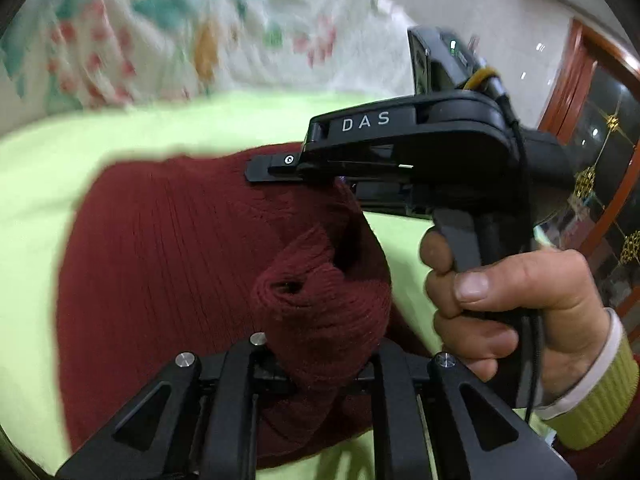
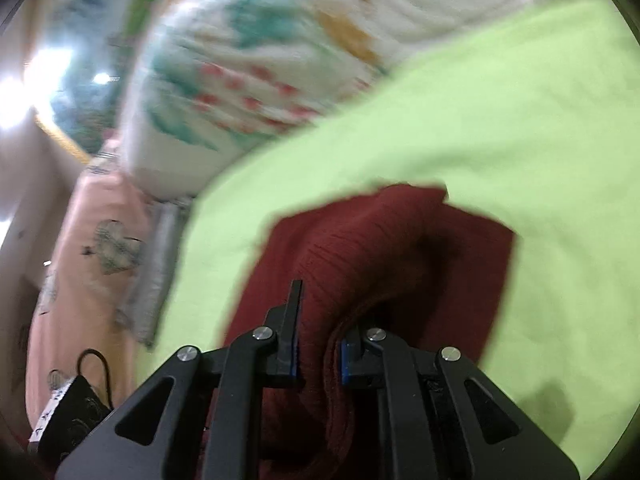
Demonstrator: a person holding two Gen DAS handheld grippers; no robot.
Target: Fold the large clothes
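Note:
A dark red ribbed knit sweater (image 1: 168,264) lies on a light green sheet (image 1: 120,132). My left gripper (image 1: 320,364) is shut on a bunched fold of the sweater, which bulges up between its fingers. My right gripper (image 1: 276,168) shows in the left wrist view, held by a hand, its fingers over the sweater's far edge. In the right wrist view my right gripper (image 2: 318,356) is shut on a thick fold of the red sweater (image 2: 360,248), cloth squeezed between the blue pads (image 2: 343,360).
A white quilt with green, red and yellow print (image 1: 180,32) is piled behind the green sheet (image 2: 500,120). A pink patterned cloth (image 2: 92,248) and a black pouch with a cable (image 2: 72,412) lie at the left. A wooden-framed glass door (image 1: 592,152) stands at the right.

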